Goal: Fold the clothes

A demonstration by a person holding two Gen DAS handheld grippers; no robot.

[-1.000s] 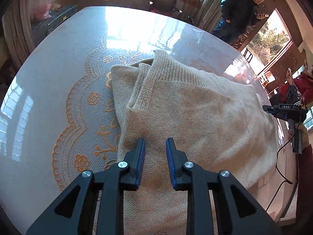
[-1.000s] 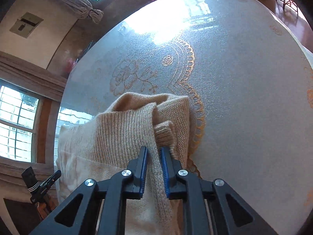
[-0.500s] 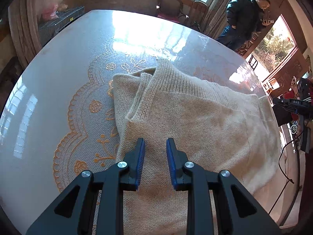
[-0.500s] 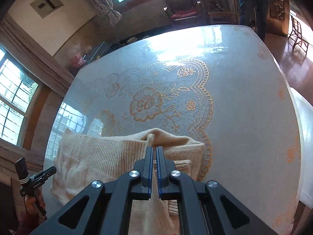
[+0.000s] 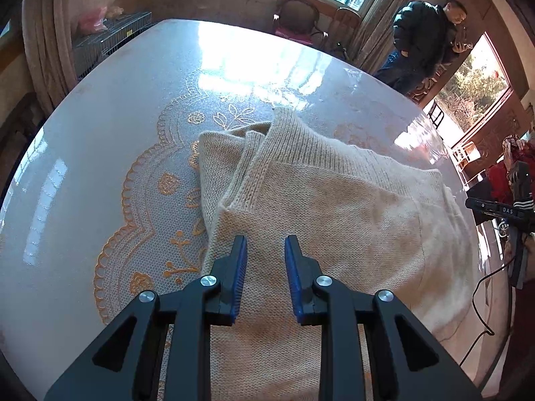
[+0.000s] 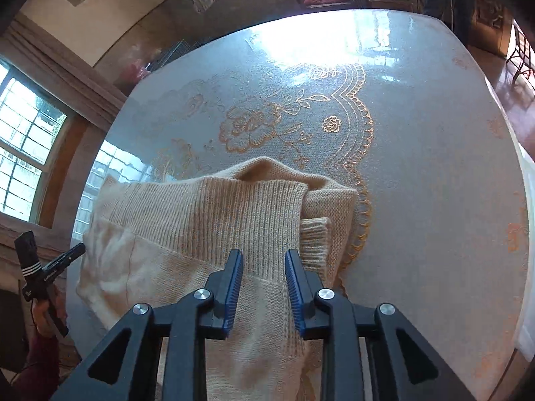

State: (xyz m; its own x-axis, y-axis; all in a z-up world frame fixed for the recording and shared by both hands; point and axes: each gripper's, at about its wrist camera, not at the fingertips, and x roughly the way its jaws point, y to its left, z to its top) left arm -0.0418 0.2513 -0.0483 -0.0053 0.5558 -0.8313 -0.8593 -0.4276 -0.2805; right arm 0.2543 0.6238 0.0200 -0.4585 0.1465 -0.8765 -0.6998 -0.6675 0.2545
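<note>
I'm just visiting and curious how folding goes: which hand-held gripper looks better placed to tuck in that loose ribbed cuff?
Probably the right hand-held gripper. Open, it sits just beside the loose ribbed cuff of the beige knitted sweater. The left hand-held gripper, also open, hovers over the sweater's flat body.

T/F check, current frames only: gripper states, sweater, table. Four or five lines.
1. The left gripper is open, nothing between its pads. True.
2. The right gripper is shut on the sweater. False: its jaws stand apart and clamp no fabric.
3. The sweater is beige knit with a ribbed band. True.
4. The sweater hangs from a hanger. False: it lies on the table.
5. The table cover is plain. False: it bears a gold floral lace pattern.
</note>
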